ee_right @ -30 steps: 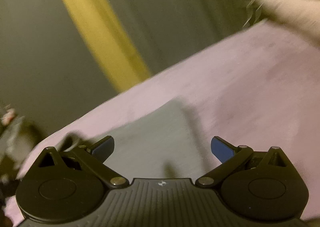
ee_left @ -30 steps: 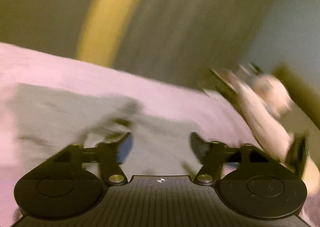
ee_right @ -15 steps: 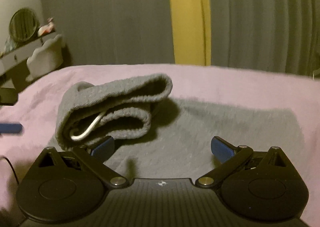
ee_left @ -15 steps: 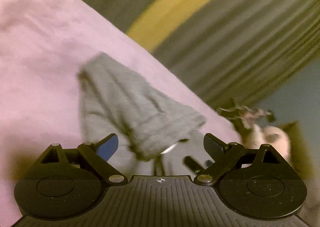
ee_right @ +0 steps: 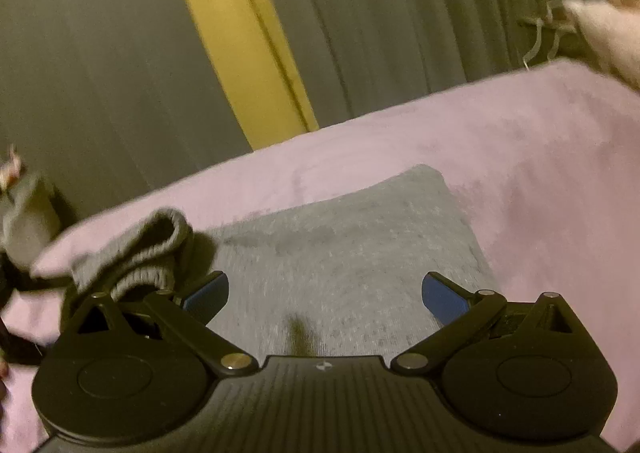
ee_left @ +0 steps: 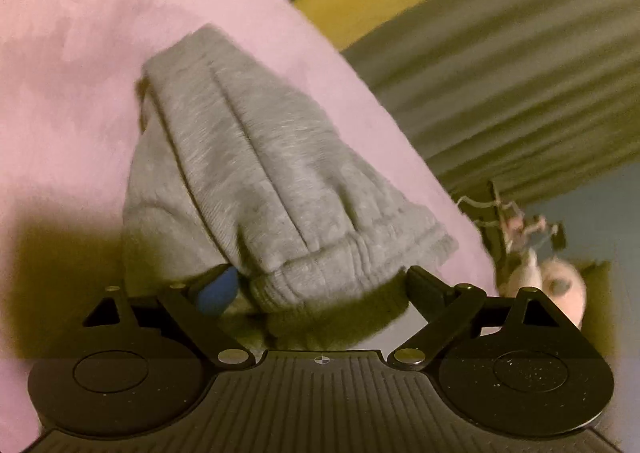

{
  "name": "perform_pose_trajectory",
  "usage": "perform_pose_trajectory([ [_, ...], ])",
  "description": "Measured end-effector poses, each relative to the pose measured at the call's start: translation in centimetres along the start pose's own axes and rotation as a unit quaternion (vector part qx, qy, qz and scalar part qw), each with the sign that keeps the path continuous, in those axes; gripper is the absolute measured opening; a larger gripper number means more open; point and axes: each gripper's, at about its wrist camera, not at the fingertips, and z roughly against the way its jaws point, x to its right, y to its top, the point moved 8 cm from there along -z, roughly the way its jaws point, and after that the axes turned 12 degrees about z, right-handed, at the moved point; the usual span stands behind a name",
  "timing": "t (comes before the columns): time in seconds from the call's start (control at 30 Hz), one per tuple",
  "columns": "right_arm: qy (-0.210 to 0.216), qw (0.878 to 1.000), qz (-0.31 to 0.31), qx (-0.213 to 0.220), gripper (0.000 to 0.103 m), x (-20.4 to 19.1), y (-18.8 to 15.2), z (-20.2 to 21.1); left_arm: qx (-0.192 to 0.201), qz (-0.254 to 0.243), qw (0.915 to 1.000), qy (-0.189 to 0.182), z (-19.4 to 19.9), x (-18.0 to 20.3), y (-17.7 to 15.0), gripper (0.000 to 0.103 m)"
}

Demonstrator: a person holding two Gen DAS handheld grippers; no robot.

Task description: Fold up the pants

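Observation:
Grey sweatpants [ee_left: 256, 173] lie folded on a pink blanket [ee_left: 80, 73]. In the left wrist view the ribbed waistband [ee_left: 340, 273] bulges up between my wide-apart fingers; my left gripper [ee_left: 320, 285] is open around it and does not pinch it. In the right wrist view the flat grey fabric [ee_right: 352, 253] lies under my right gripper [ee_right: 324, 293], which is open and empty. The rolled ribbed band [ee_right: 148, 249] rises just left of its left finger.
Grey curtains with a yellow stripe [ee_right: 236, 45] hang behind the bed. A pale plush toy [ee_right: 600, 25] sits at the far right corner of the blanket; it also shows in the left wrist view [ee_left: 552, 285]. Dark furniture [ee_right: 24, 213] stands at the left.
My left gripper has come closer to the waistband, which now fills the gap between its fingers. My right gripper has swung and tilted, so the rolled band sits farther left.

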Motion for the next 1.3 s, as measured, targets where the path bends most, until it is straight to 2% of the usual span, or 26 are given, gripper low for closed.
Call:
perform_pose_trajectory([
  [0.1,0.009,1.000,-0.022,0.001,0.102,0.8,-0.4,-0.4,0.009,-0.007,0.9999,-0.007,-0.8,1.1,0.7,0.083],
  [0.2,0.009,1.000,-0.025,-0.007,0.102,1.3,-0.4,-0.9,0.032,-0.036,0.9988,-0.001,-1.0,2.4,1.1,0.068],
  [0.27,0.006,0.999,-0.033,-0.002,0.102,1.7,0.0,-0.3,0.056,-0.061,0.9965,-0.009,0.3,3.5,1.0,0.055],
  [0.33,-0.002,0.999,-0.043,0.014,0.102,2.6,0.7,0.7,0.067,-0.077,0.9946,-0.019,2.4,4.0,0.8,0.052],
  [0.47,-0.026,0.996,-0.073,0.044,0.102,4.9,1.6,2.1,0.076,-0.071,0.9940,-0.034,5.8,4.1,0.3,0.050],
  [0.6,-0.031,0.993,-0.100,0.050,0.102,5.8,1.7,2.7,0.083,-0.111,0.9890,-0.050,9.6,5.8,-1.3,0.050],
  [0.77,-0.021,0.992,-0.101,0.071,0.102,5.5,2.3,4.1,0.073,-0.194,0.9757,-0.070,15.2,10.0,-3.6,0.048],
  [0.87,-0.019,0.990,-0.109,0.082,0.102,6.0,2.6,5.0,0.047,-0.241,0.9663,-0.077,17.4,13.9,-4.9,0.048],
  [0.93,-0.020,0.989,-0.115,0.089,0.102,6.4,2.8,5.6,0.032,-0.286,0.9541,-0.084,17.6,17.1,-6.1,0.047],
  [1.0,-0.021,0.988,-0.124,0.095,0.102,7.0,2.9,6.1,0.015,-0.321,0.9429,-0.087,16.5,20.2,-7.4,0.041],
  [1.07,-0.021,0.986,-0.134,0.101,0.102,7.7,3.0,6.6,-0.018,-0.345,0.9329,-0.101,13.6,23.4,-9.2,0.015],
  [1.13,-0.025,0.984,-0.143,0.107,0.102,8.3,3.1,7.2,-0.044,-0.350,0.9299,-0.105,9.8,25.6,-11.0,0.016],
  [1.17,-0.027,0.983,-0.147,0.110,0.102,8.6,3.1,7.4,-0.057,-0.356,0.9270,-0.105,7.3,26.4,-12.0,0.023],
  [1.2,-0.029,0.982,-0.149,0.112,0.102,8.9,3.1,7.6,-0.068,-0.355,0.9272,-0.097,4.6,26.6,-13.0,0.025],
  [1.27,-0.033,0.981,-0.154,0.111,0.102,9.7,3.0,7.9,-0.115,-0.324,0.9367,-0.067,-0.2,25.8,-14.5,0.027],
  [1.3,-0.035,0.981,-0.160,0.108,0.102,10.2,2.9,8.0,-0.130,-0.299,0.9428,-0.068,-1.4,25.1,-14.6,0.027],
])
